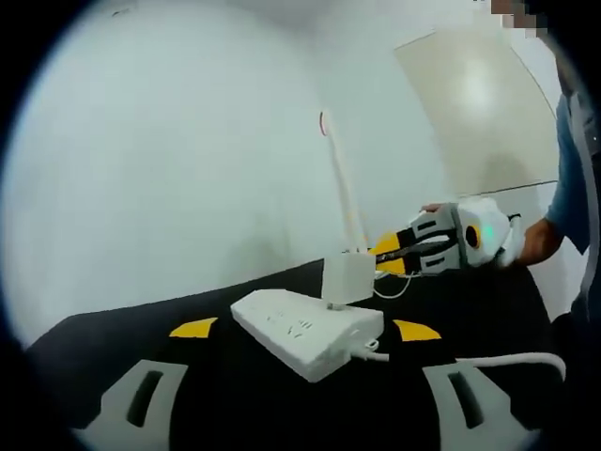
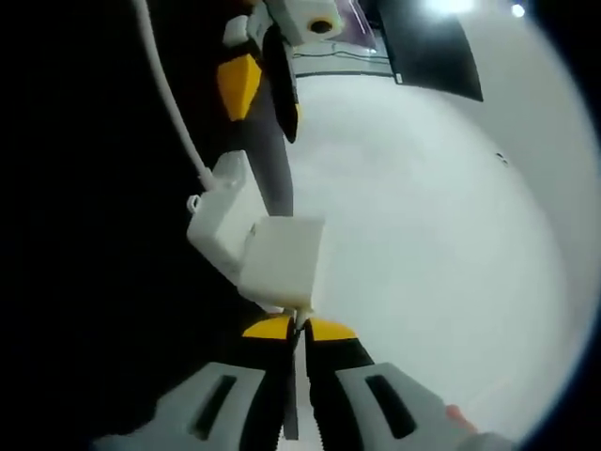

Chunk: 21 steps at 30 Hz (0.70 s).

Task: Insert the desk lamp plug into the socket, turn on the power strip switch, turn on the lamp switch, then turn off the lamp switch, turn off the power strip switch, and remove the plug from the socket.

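My right tool (image 2: pixel 299 331) pinches the lamp (image 2: pixel 280 261) base, jaws nearly closed; my left tool (image 1: pixel 305 331) is wide. Plug sits in the strip (image 1: pixel 308 330); unplugging remains, I judge.

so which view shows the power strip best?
Left gripper view: the power strip lies whole on the black mat, its sockets facing up and the lamp base on it. In the right gripper view the power strip is partly hidden behind the lamp base.
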Tool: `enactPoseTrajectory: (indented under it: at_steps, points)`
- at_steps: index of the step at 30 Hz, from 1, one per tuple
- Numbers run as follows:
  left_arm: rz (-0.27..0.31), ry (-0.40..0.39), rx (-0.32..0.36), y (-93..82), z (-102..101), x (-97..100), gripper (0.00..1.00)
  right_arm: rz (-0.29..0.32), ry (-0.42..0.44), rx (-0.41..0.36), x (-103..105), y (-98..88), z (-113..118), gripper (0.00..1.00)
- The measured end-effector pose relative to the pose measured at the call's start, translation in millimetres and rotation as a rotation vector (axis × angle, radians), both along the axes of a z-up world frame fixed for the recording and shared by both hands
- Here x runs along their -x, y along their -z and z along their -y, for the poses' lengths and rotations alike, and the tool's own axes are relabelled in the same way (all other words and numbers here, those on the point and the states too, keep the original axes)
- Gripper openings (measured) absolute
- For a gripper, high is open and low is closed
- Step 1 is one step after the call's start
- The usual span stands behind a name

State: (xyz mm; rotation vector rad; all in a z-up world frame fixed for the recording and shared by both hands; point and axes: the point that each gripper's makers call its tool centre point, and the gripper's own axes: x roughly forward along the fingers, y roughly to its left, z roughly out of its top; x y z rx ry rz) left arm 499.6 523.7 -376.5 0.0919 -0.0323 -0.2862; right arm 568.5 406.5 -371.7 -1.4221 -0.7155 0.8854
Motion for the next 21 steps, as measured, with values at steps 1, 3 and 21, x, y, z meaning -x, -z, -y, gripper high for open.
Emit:
enactPoseTrajectory:
  at_steps: [1,3,21]
  points:
    - [-0.002,0.007,0.010,-2.1,2,-1.2,0.68,-0.009,0.001,0.003,0,1.4,1,0.07]
    - [-0.009,0.016,0.039,-5.1,4,-3.2,0.67,-0.006,-0.001,0.011,1,3.0,2,0.07]
    - [0.035,0.046,0.019,-53.7,36,-23.3,0.36,-0.021,-0.012,0.016,-5,7.1,-2,0.08]
